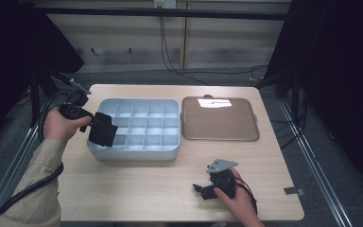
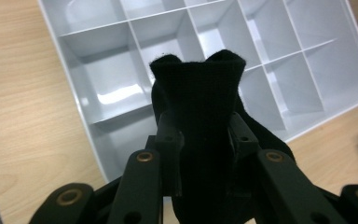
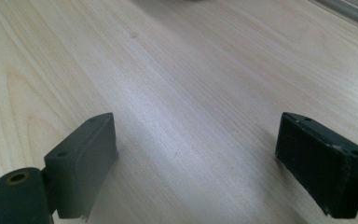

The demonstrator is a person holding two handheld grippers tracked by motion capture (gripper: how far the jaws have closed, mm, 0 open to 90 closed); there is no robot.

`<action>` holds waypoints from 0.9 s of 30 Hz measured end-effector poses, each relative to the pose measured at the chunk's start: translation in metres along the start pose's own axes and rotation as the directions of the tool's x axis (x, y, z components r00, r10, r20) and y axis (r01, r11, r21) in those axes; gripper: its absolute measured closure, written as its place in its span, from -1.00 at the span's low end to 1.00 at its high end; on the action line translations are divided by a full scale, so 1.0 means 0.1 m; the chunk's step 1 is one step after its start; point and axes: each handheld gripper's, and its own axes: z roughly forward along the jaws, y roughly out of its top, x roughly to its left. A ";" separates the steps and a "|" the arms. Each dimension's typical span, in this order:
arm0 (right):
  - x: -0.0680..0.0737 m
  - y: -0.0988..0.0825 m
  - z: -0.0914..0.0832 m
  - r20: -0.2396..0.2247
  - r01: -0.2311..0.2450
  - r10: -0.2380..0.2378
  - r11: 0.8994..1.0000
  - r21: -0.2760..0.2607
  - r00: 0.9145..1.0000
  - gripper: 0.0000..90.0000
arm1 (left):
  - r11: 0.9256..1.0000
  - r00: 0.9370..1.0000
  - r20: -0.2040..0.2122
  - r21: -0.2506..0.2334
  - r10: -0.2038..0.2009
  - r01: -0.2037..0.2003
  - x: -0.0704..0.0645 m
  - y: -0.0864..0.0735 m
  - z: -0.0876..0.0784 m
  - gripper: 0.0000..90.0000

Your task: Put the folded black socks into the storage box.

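Sock (image 1: 103,129) clamped between the fingers of the left gripper (image 1: 97,126), held over the near-left corner of a grey divided tray (image 1: 170,151) on the desk (image 1: 137,184). Its long axis runs along the fingers, cuff end pointing away over the compartments. A brown lid (image 1: 220,119) lies just beside the tray. The right gripper (image 1: 203,190) rests on the desk near the front edge, fingers wide apart.

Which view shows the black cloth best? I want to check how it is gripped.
The left gripper view: the black cloth sits close up, pinched between the left gripper jaws above the grey divided tray. The high view shows it small and dark, hanging over the tray's near left corner. The right gripper view looks at bare table.
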 end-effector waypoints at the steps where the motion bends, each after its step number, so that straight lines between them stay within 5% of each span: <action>1: 0.00 0.00 0.00 -0.001 0.002 -0.002 1.000 -0.001 1.000 -0.74 | 1.000 1.000 -0.004 -0.001 -0.003 0.003 0.01 0.00 0.00 0.59; 27: 0.00 0.00 0.00 -0.006 0.007 -0.007 1.000 -0.003 1.000 -0.74 | 0.997 0.997 -0.065 0.049 -0.050 0.053 0.29 -0.09 0.21 0.59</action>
